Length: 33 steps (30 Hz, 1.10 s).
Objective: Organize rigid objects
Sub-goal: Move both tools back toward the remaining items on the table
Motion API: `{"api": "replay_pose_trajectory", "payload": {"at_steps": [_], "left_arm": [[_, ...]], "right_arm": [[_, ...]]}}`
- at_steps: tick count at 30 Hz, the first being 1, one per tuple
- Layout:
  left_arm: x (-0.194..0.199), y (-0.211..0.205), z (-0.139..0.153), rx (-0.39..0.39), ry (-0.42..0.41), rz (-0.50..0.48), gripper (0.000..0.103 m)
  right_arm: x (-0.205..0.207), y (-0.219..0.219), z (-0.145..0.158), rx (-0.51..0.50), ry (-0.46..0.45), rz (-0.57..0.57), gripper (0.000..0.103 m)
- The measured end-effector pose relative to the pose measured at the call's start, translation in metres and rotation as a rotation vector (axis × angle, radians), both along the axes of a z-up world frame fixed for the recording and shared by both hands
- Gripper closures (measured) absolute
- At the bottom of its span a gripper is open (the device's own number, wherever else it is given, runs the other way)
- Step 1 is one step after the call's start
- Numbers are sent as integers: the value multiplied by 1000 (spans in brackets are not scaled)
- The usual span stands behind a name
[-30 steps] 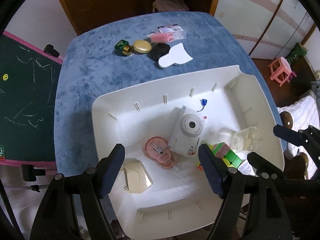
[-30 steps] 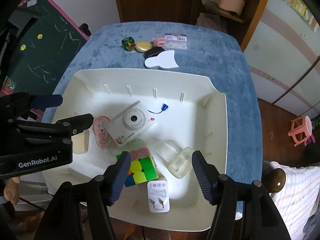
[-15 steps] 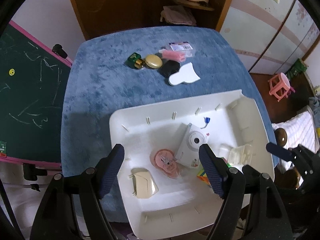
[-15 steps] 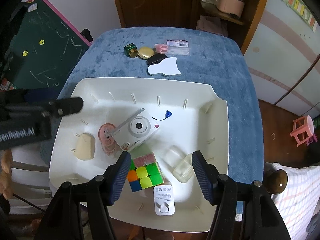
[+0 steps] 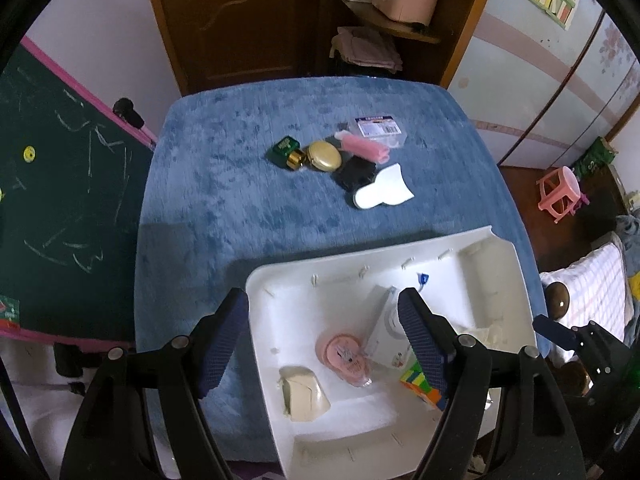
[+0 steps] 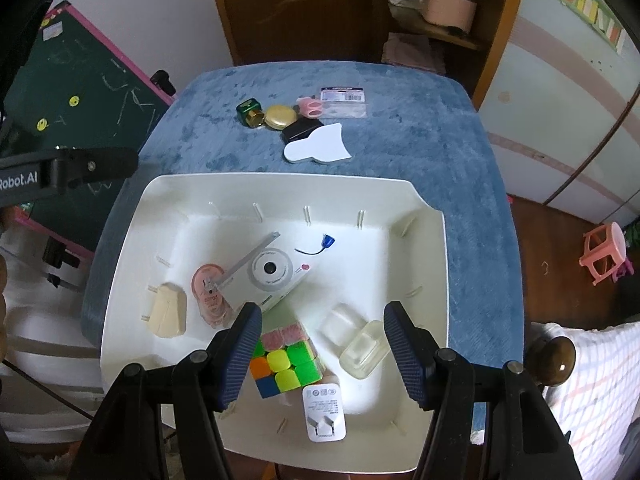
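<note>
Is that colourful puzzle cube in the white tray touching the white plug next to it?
Touching. In the right wrist view the cube lies with its lower corner against the top edge of the white plug, no tray floor showing between them.

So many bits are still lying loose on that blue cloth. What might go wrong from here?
The gold case, black case and white card touch or overlap, so a claw may nudge neighbours while grabbing one. The tray already looks crowded; a new piece could land on the camera or cube.
</note>
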<state>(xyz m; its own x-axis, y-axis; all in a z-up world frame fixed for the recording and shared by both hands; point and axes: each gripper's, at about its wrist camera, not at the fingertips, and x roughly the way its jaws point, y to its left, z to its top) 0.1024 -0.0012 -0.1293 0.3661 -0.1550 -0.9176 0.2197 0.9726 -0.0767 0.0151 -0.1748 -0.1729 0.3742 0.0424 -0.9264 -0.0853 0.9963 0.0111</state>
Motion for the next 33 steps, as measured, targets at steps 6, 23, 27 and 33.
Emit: {"api": "replay_pose_trajectory", "payload": {"at_steps": [6,23,27,33], "left_arm": [[26,1,14,50,-43,-45,23],[130,-13,-15,191,-53,-298,22],[154,-15,-45,223,-20,-354,22],[185,-20,-87,240,40,-395,22]], "right_arm": [[10,-6,3,32,6,-37,39],[116,-17,32,252,26,-202,39],[155,-13,17,341,72,-249,39],[208,-11,-32,443,185,-359,39]]}}
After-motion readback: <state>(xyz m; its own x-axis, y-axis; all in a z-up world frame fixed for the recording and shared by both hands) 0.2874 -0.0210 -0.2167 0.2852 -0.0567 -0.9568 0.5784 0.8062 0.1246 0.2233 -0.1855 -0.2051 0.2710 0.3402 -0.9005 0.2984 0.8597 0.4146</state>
